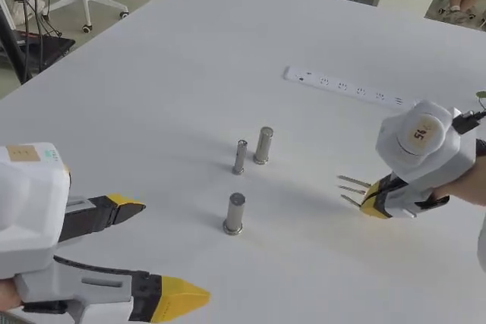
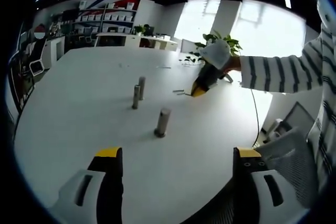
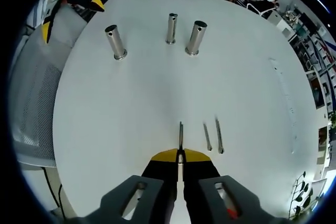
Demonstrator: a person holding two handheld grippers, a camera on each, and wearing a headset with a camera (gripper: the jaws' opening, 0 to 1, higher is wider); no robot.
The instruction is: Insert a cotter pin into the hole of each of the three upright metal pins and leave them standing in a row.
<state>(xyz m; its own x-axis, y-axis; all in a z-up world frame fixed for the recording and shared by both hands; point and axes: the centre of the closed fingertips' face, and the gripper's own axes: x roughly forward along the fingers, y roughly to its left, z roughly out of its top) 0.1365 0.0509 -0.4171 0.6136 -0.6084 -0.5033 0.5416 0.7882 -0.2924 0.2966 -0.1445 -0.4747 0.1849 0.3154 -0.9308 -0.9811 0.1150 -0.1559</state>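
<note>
Our right gripper (image 3: 180, 156) pinches 1 cotter pin (image 3: 180, 136), left gripper (image 2: 177, 153) fingers spread; next we align it with the hole of a metal pin (image 3: 195, 39).

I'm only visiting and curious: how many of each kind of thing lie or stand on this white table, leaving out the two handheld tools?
Upright metal pins: 3
Cotter pins: 3, one held in the right gripper
Power strip: 1
Total: 7
</note>
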